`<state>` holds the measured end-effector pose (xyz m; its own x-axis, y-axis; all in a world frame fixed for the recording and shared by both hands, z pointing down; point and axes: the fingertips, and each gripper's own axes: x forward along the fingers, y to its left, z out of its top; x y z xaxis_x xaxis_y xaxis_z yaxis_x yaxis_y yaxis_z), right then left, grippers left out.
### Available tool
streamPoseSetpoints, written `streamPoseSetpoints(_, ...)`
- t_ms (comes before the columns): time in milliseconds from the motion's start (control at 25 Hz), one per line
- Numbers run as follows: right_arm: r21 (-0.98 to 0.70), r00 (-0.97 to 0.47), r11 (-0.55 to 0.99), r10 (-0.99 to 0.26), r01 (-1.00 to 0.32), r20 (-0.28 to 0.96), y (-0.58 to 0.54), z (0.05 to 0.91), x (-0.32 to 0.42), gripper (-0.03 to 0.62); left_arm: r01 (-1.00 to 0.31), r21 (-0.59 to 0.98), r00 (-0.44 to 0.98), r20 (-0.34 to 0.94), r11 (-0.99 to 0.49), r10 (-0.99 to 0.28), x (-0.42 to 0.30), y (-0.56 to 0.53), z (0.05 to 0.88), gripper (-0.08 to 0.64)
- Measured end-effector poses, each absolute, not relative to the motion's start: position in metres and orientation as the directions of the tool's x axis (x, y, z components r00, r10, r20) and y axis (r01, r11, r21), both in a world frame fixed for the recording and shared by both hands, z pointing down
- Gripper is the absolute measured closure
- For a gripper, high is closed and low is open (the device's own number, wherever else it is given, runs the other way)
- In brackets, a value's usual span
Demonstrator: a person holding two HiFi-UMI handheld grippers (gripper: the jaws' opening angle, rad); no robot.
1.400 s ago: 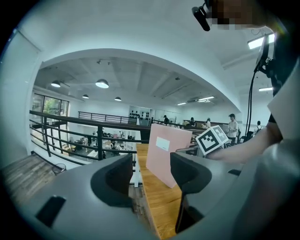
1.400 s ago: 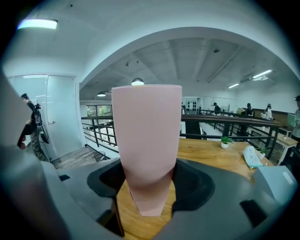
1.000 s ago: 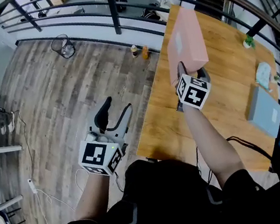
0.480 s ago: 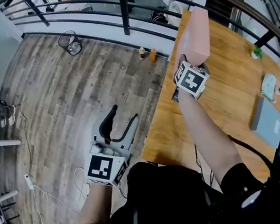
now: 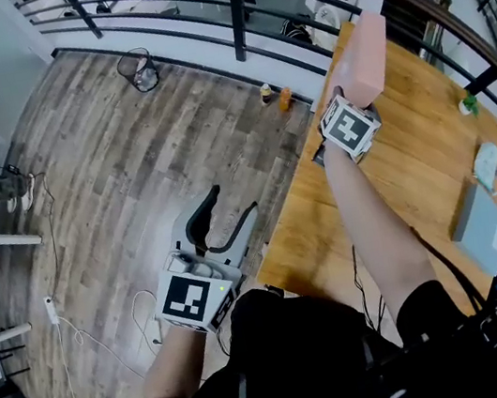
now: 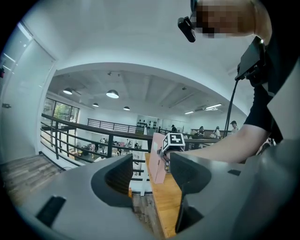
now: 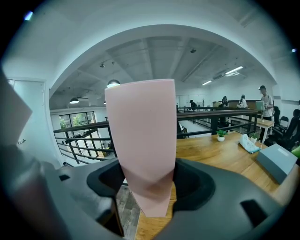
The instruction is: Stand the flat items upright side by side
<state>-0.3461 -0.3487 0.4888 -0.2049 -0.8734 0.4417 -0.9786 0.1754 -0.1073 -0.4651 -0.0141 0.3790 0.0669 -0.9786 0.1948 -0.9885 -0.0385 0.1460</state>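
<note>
Over the wooden table (image 5: 415,173), the right gripper (image 7: 147,187) squeezes a pink flat thing (image 7: 140,140), maybe a book, standing tall, while the left gripper (image 6: 150,173) hangs open and empty.

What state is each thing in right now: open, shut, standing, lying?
left gripper: fingers open, empty.
right gripper: fingers closed on the pink flat item.
pink flat item: held on end, near upright.
grey flat item: lying flat on the wooden table.
potted plant: standing upright.
</note>
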Motion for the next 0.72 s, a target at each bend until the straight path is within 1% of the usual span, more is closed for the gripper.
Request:
streamPoseSetpoints(160, -0.115, -0.202, 0.168, -0.873, -0.979, 0.443, -0.354, 0.490, -0.352, 0.281, -0.991, 0.127, 0.070, 0.195, -0.045, -0.978, -0.464, -0.012, 0.377, 0.296)
streamPoseSetpoints(360, -0.117, -0.221, 0.189, -0.862, -0.975, 0.455, -0.352, 0.495, -0.352, 0.273, -0.986, 0.163, 0.079, 0.196, -0.047, -0.977, -0.465, -0.008, 0.373, 0.296)
streamPoseSetpoints(480, -0.152, -0.283, 0.239, -0.830, -0.959, 0.481, -0.346, 0.504, -0.354, 0.228, -0.986, 0.159, 0.081, 0.203, -0.048, -0.976, -0.467, -0.007, 0.371, 0.297)
streamPoseSetpoints(600, -0.161, -0.332, 0.290, -0.819, -0.943, 0.469, -0.337, 0.503, -0.350, 0.215, -0.987, 0.150, 0.092, 0.200, -0.062, -0.975, -0.464, -0.011, 0.371, 0.296)
streamPoseSetpoints(720, -0.168, -0.372, 0.333, -0.808, -0.928, 0.457, -0.325, 0.495, -0.339, 0.212, -0.982, 0.152, 0.138, 0.202, -0.108, -0.970, -0.455, -0.016, 0.370, 0.296)
